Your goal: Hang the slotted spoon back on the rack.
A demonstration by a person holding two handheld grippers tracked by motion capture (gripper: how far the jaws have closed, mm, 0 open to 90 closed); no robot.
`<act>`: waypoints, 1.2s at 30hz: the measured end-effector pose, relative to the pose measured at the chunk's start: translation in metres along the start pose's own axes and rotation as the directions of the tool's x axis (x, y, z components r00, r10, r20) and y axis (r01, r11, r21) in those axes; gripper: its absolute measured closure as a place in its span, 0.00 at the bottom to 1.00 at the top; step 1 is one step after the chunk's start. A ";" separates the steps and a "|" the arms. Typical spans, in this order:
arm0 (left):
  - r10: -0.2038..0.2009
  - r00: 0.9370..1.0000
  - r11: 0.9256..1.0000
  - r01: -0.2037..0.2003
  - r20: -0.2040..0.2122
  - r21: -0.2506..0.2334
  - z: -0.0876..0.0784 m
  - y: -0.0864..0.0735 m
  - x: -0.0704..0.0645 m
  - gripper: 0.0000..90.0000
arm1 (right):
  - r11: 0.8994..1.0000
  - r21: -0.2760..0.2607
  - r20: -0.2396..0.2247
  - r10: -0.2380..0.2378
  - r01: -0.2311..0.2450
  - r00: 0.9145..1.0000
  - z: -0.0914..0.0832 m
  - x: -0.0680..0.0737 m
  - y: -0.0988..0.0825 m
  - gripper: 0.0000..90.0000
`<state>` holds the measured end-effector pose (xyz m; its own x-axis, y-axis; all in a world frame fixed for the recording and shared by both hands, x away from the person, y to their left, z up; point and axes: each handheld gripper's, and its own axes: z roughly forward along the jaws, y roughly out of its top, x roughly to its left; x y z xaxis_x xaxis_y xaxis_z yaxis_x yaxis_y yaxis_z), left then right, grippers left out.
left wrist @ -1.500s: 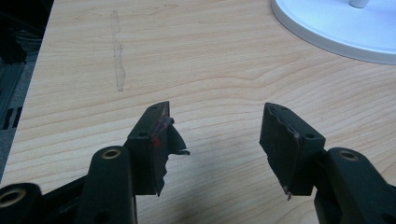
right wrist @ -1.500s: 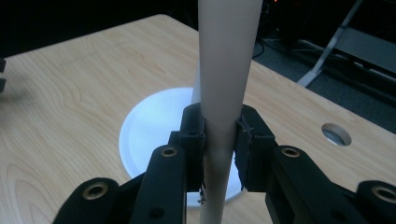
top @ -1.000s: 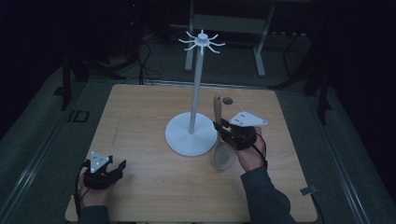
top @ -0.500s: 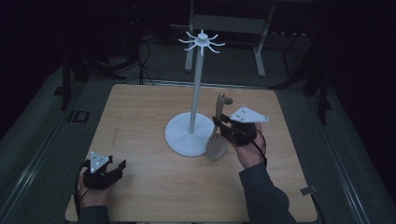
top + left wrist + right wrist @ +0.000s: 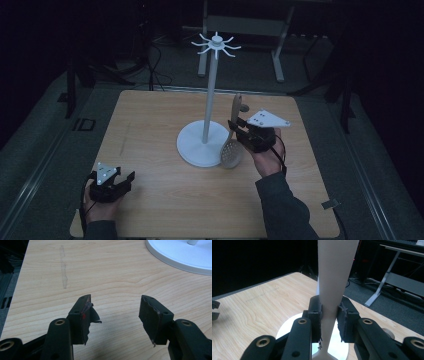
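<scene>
Slotted spoon (image 5: 233, 134): clamped at the handle by right gripper (image 5: 243, 131), upright beside white stand (image 5: 208, 111), bowl hanging near the base, presumably for hooking overhead. Left gripper (image 5: 120, 181) wide open, empty, resting on table (image 5: 150, 125).

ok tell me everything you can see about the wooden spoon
The wooden spoon looks like pale wood, with a flat handle and a round, slotted head. It stands nearly upright, handle up and head down by the rim of the white stand's base. The right gripper is shut on its handle; the black fingers press it from both sides. Whether the head touches the table is unclear.
</scene>
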<state>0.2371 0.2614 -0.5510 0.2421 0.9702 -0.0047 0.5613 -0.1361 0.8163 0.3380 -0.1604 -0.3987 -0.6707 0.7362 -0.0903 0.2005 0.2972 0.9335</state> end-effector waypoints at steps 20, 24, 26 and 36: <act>-0.001 1.000 1.000 0.001 -0.002 0.001 0.000 0.000 0.000 0.49 | 0.999 -0.032 0.016 0.014 -0.014 1.000 -0.005 -0.011 0.018 0.83; -0.003 1.000 1.000 0.003 -0.002 -0.001 0.000 0.000 0.001 0.49 | 0.999 -0.038 0.017 0.019 -0.018 1.000 -0.004 -0.012 0.020 0.83; -0.002 1.000 1.000 0.002 -0.002 0.003 0.000 0.000 0.001 0.49 | 0.999 -0.044 0.015 0.024 -0.024 1.000 -0.004 -0.013 0.021 0.83; -0.007 1.000 1.000 0.007 -0.001 -0.001 0.000 0.000 0.001 0.49 | 0.998 -0.058 0.014 0.026 -0.025 1.000 -0.003 -0.013 0.031 0.83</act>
<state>0.2371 0.2624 -0.5509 0.2374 0.9714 -0.0093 0.5621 -0.1295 0.8168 0.3511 -0.1625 -0.3677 -0.6552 0.7522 -0.0705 0.1754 0.2423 0.9542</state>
